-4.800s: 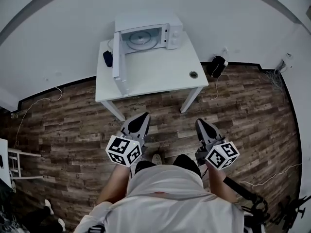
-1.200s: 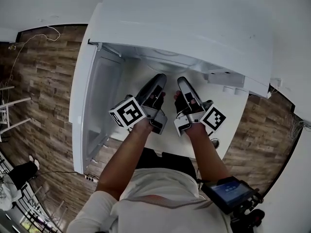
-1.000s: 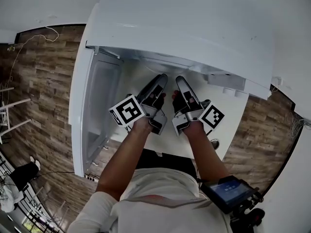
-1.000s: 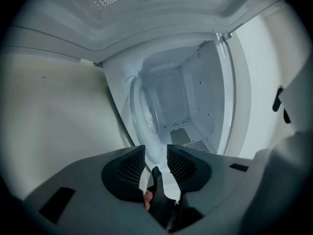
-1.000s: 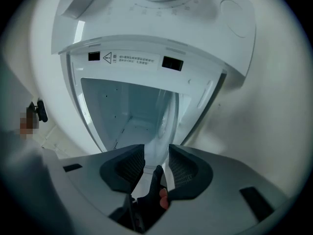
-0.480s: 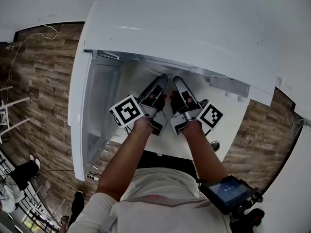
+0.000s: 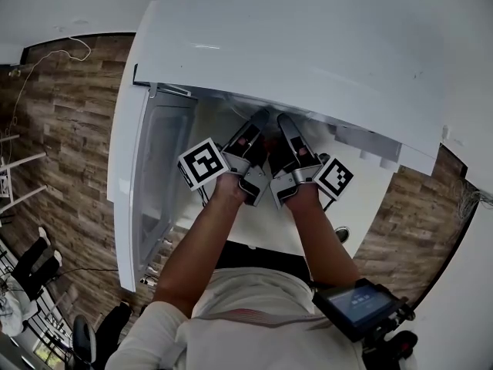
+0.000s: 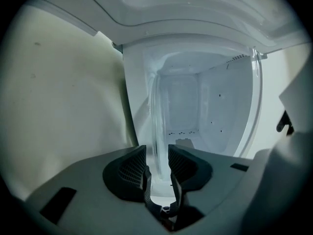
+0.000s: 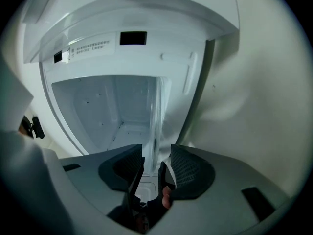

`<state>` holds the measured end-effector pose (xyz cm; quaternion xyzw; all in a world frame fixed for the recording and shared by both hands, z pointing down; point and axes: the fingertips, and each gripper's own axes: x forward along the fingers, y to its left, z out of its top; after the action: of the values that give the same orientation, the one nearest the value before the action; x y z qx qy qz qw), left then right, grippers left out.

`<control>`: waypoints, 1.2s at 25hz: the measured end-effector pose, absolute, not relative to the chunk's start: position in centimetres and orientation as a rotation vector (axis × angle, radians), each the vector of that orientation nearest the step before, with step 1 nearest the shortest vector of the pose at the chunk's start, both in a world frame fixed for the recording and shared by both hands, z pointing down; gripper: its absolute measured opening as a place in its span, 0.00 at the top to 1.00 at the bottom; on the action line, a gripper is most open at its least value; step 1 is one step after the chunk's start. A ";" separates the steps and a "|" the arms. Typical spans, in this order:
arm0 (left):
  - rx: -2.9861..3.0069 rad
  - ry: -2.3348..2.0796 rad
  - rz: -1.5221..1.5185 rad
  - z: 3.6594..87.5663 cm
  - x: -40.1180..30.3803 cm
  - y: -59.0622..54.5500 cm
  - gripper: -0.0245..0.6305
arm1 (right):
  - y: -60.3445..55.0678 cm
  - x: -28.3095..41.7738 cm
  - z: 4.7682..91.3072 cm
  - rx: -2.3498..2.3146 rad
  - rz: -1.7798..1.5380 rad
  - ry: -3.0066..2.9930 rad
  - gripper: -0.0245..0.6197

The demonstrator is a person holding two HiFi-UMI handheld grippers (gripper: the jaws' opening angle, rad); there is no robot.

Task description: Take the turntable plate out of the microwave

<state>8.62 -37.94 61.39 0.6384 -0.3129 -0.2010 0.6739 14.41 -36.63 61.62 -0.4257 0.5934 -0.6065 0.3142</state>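
Left tongs [image 8: 156, 152] and right tongs [image 9: 156, 153], jaws just been spreading and now released wide, each straddle the rim of the clear glass turntable plate [image 8: 155, 114] without pinching it, plate lying inside the white microwave [image 7: 308, 45]; likely clamp next, lift not begun.

One microwave [image 7: 308, 45] with one door [image 7: 154, 183], on one desk [image 7: 366, 191]. One glass plate [image 8: 156, 121]. Two grippers: one left gripper [image 8: 157, 156], one right gripper [image 9: 156, 158]. One wrist screen [image 7: 358, 307].
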 end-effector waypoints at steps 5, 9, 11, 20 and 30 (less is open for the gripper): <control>1.430 -0.701 -0.450 61.5 8.5 -38.6 0.79 | -37.2 14.5 61.8 -1.109 -1.598 1.535 0.70; 1.434 -0.702 -0.438 61.5 8.4 -38.7 0.86 | -37.4 14.5 61.5 -1.089 -1.594 1.514 0.71; 1.437 -0.695 -0.436 61.5 8.6 -38.7 0.88 | -37.4 14.5 61.5 -1.099 -1.589 1.523 0.74; 1.430 -0.667 -0.458 61.4 8.9 -38.6 0.89 | -37.4 14.7 61.9 -1.112 -1.601 1.518 0.85; 1.442 -0.623 -0.512 60.9 8.9 -38.5 0.90 | -37.4 14.7 61.6 -1.122 -1.552 1.565 0.90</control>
<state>8.95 -38.51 60.94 0.6418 -0.2773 -0.2279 0.6777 14.73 -37.38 61.57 -0.4286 0.5977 -0.5927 0.3281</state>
